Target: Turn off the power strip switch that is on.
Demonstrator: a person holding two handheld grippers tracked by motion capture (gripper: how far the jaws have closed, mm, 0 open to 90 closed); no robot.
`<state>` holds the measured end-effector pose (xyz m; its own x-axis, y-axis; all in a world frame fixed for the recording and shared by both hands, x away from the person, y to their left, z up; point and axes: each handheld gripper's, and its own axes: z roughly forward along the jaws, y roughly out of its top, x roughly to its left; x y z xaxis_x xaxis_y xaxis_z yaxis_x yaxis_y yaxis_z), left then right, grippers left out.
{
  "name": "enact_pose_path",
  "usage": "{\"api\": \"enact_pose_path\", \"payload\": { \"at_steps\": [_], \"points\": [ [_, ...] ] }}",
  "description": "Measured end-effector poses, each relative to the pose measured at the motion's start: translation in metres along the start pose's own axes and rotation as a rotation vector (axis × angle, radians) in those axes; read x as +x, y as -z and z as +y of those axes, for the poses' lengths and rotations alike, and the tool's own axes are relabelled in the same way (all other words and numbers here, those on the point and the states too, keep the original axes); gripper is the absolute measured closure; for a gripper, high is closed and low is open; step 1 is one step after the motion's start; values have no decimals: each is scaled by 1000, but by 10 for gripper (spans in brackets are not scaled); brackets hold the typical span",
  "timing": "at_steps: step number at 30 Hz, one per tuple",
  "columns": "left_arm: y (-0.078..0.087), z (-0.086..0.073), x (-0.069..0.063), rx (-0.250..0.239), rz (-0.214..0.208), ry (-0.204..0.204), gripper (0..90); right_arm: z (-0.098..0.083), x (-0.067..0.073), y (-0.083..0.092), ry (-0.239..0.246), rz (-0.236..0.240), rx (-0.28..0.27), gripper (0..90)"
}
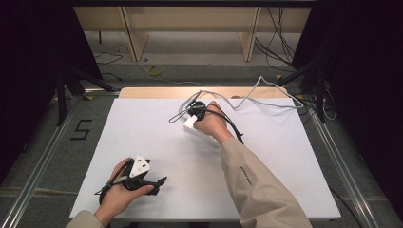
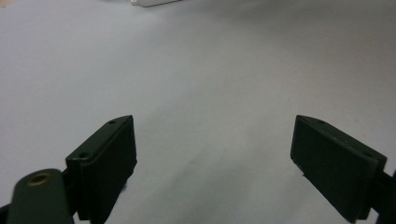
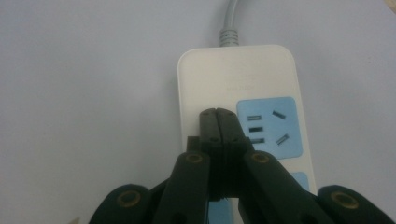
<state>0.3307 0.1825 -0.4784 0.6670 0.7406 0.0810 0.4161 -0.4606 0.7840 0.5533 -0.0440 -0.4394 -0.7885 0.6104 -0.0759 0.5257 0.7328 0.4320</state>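
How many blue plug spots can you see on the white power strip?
2 on the power strip: one whole blue socket panel beside the shut right gripper, and a second panel's corner nearer the camera. More may hide under the gripper.

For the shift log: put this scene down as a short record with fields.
surface: white table
item in hand: white power strip with blue socket panels, grey cord leading off the far edge
right gripper: jaws shut, tips over the strip's near-left part beside a blue socket
left gripper: jaws open, nothing between them, over bare table at the near left
contact of right tips with strip: cannot tell
people: two hands, beige sleeves
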Motion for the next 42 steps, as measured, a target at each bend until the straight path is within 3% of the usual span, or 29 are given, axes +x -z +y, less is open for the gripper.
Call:
{"api": "enact_pose_path", "payload": {
  "at_steps": [2, 8, 13, 25, 35, 42],
  "points": [
    [0, 0, 0, 1, 0, 0, 141, -1, -1, 0, 10, -3, -13, 900],
    [0, 0, 0, -1, -1, 4, 141, -10, -7, 21, -43, -31, -155, 900],
    [0, -1, 0, 2, 2, 4, 141, -25, -11, 34, -62, -15, -197, 900],
    [1, -2, 1, 0, 4, 18, 141, -76, -14, 53, -95, 32, -336, 717],
    [2, -3, 2, -1, 7, 29, 141, -121, -5, 73, -119, 64, -434, 568],
    [2, -3, 2, 0, 9, 32, 141, -158, 5, 88, -144, 64, -489, 512]
  ]
}}
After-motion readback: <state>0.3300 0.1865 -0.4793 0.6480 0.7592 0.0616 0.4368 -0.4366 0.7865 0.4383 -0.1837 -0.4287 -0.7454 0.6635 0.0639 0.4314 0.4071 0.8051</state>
